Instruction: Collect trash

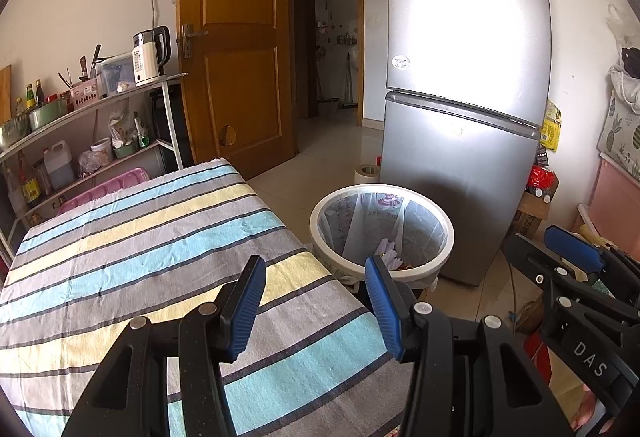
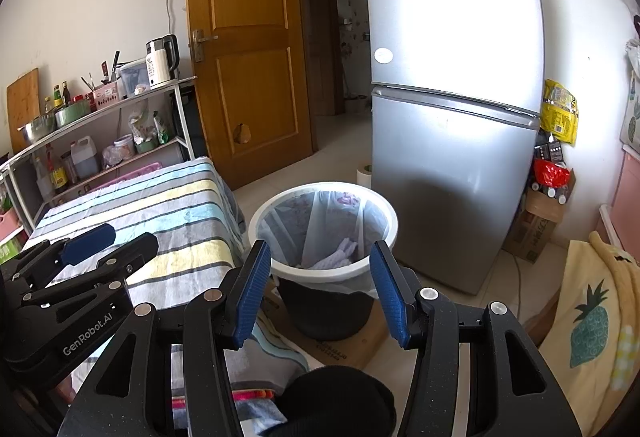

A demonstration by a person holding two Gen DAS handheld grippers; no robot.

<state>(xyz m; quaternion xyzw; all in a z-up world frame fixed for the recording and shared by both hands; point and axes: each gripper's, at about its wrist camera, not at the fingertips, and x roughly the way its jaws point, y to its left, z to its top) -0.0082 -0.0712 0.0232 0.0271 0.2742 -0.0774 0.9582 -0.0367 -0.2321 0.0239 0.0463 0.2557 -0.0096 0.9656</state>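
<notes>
A round trash bin (image 1: pixel 382 193) with a white rim and a clear liner stands on the floor between the table and the fridge; it also shows in the right wrist view (image 2: pixel 324 269). White crumpled paper (image 2: pixel 340 253) lies inside it, also seen in the left wrist view (image 1: pixel 388 251). My left gripper (image 1: pixel 316 297) is open and empty above the table's near right corner. My right gripper (image 2: pixel 318 285) is open and empty, just in front of the bin. Each gripper shows in the other's view: the right one (image 1: pixel 576 261), the left one (image 2: pixel 88 249).
A table with a striped cloth (image 1: pixel 152 245) is at the left. A silver fridge (image 1: pixel 464 97) stands behind the bin. A shelf (image 1: pixel 100 105) with a kettle, bottles and bowls lines the left wall. A wooden door (image 1: pixel 236 37) is behind. Boxes and bags (image 2: pixel 548 197) sit right of the fridge.
</notes>
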